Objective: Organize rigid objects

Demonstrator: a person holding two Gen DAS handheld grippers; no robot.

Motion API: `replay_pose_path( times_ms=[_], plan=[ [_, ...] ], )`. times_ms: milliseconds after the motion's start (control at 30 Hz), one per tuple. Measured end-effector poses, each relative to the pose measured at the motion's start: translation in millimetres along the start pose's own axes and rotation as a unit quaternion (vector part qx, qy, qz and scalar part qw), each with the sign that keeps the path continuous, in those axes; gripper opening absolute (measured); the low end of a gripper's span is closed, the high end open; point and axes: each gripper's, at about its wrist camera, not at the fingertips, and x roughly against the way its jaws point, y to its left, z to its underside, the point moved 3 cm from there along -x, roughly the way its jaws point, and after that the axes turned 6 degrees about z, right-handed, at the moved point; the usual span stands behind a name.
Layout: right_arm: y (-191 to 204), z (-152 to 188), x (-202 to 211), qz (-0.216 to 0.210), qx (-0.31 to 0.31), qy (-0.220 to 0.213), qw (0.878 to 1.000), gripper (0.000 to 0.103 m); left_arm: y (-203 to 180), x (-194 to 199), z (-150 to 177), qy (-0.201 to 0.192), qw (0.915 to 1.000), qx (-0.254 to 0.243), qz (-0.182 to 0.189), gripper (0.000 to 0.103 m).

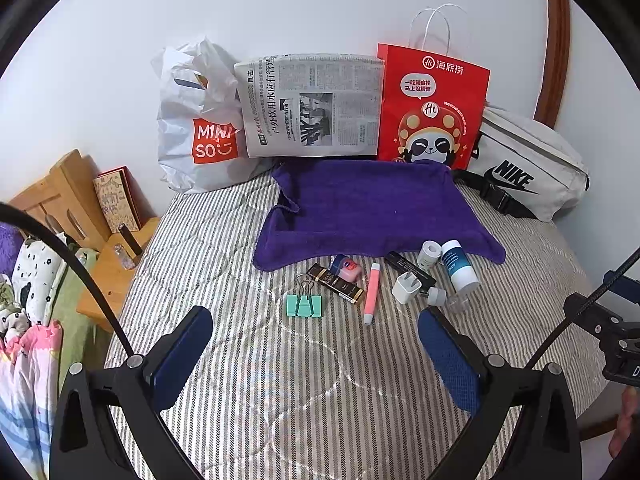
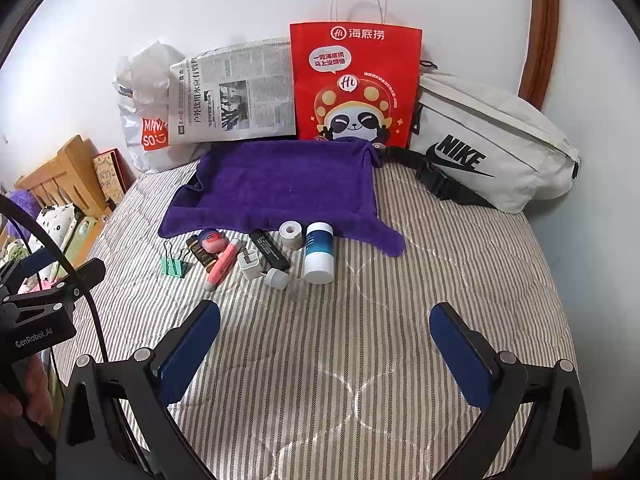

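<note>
Bottle [image 2: 318, 253], charger [image 2: 251, 265] and clip [image 2: 175, 265] lie beside the purple towel [image 2: 280, 184]; left gripper [image 1: 316, 356] and right gripper [image 2: 326, 344] gape wide, empty.

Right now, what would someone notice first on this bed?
Probably the bright red panda paper bag standing against the wall, with the purple towel spread in front of it. Then the row of small things along the towel's near edge, like the green binder clip and pink highlighter.

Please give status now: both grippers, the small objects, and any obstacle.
Left gripper open, empty; right gripper open, empty. Small objects untouched on the bed, clustered before the purple towel. Nothing blocks the approach.
</note>
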Motion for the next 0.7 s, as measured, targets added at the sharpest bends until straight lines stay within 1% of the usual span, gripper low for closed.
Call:
replay_pose_path(
  times_ms=[700],
  plan=[
    [-2.0, -0.1, 1.5, 0.000, -0.002, 0.001, 1.000, 0.103, 0.7, -2.4, 1.4, 0.002, 1.0000, -0.001, -0.003, 0.103]
  ],
)
